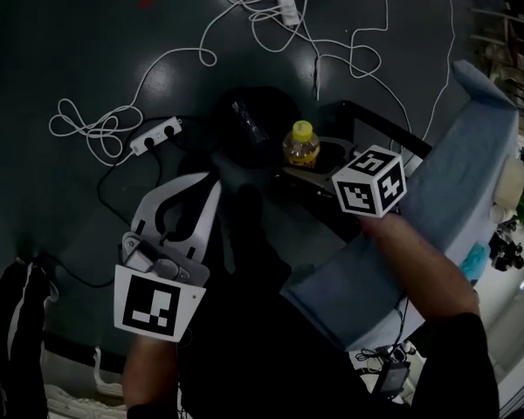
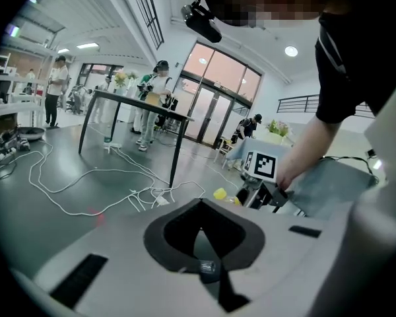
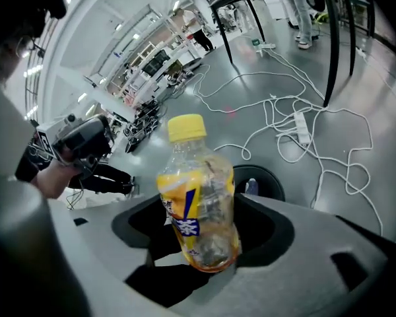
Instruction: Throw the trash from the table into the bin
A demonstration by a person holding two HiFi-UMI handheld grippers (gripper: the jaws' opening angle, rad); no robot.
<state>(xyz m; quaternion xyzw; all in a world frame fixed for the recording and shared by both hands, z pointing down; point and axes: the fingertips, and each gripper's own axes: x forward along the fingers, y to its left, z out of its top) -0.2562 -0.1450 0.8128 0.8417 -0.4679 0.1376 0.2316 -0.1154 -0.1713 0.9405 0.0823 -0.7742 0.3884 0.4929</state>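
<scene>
While the right gripper (image 1: 313, 161) clamps its jaws on the bottle (image 3: 199, 197) (yellow cap, yellow label, upright), it hangs off the edge of the cloth-covered table (image 1: 472, 173) — over the floor, by the rim of the black bin (image 1: 247, 122). The left gripper (image 2: 202, 240) hangs apart to the left, jaws pressed together on nothing.

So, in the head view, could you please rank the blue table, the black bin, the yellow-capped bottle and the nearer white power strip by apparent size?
1. blue table
2. black bin
3. yellow-capped bottle and nearer white power strip: about alike, and the bottle is nearer the camera, so I leave them unranked.
</scene>
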